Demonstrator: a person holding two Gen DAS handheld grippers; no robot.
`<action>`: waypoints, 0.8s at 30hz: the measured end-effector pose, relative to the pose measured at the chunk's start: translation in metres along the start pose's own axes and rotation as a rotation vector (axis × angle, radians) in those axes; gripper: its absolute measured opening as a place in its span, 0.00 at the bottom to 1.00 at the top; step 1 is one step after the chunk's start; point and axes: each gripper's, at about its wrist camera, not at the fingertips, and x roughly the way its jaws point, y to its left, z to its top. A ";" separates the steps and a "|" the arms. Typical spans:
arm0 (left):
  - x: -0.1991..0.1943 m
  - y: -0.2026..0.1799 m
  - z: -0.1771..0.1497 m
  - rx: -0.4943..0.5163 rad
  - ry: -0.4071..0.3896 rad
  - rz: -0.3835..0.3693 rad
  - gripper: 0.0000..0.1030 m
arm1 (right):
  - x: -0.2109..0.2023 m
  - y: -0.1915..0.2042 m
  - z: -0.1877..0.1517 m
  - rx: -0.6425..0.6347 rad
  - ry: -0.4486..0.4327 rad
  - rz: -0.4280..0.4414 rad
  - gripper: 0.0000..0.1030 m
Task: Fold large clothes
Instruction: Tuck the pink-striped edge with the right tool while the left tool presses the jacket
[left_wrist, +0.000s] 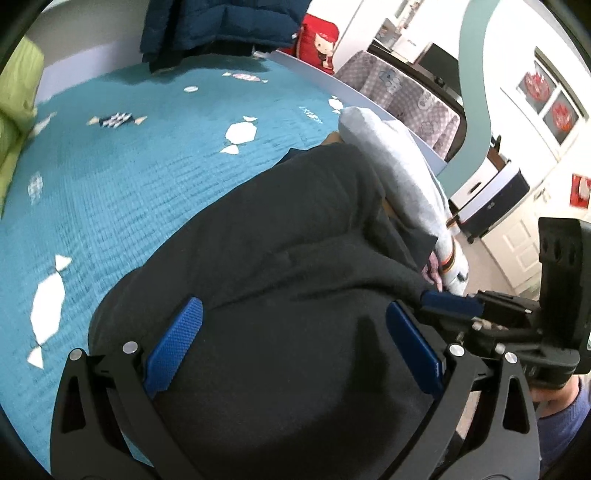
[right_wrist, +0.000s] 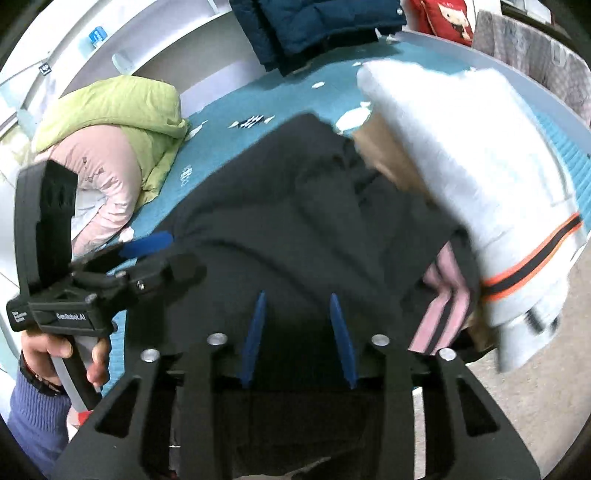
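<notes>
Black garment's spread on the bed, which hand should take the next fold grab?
Probably left: the left gripper stands wide open just over the black garment. The right gripper is only partly open, with nothing between its fingers.

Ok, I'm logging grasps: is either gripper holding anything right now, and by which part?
Nothing seems held: the left gripper and right gripper both stand open over the dark garment, with no pad pinching it.

The dark charcoal fleece garment (left_wrist: 295, 258) hides much of the teal quilted bedspread (left_wrist: 110, 184) and runs off the lower edge. The folded pale grey sweatshirt with orange-and-black stripes (right_wrist: 461, 166) is motion-blurred. The navy padded jacket (right_wrist: 317, 26) is cropped at the top edge.
</notes>
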 end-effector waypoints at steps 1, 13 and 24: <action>0.001 -0.001 -0.001 0.015 -0.006 0.011 0.95 | 0.007 0.001 -0.002 -0.007 0.003 0.001 0.39; 0.008 -0.001 0.015 -0.036 0.098 0.038 0.95 | 0.028 0.001 0.005 0.086 0.074 -0.049 0.43; 0.026 -0.015 0.040 -0.120 0.344 0.217 0.95 | -0.011 -0.011 0.012 0.319 0.127 0.016 0.60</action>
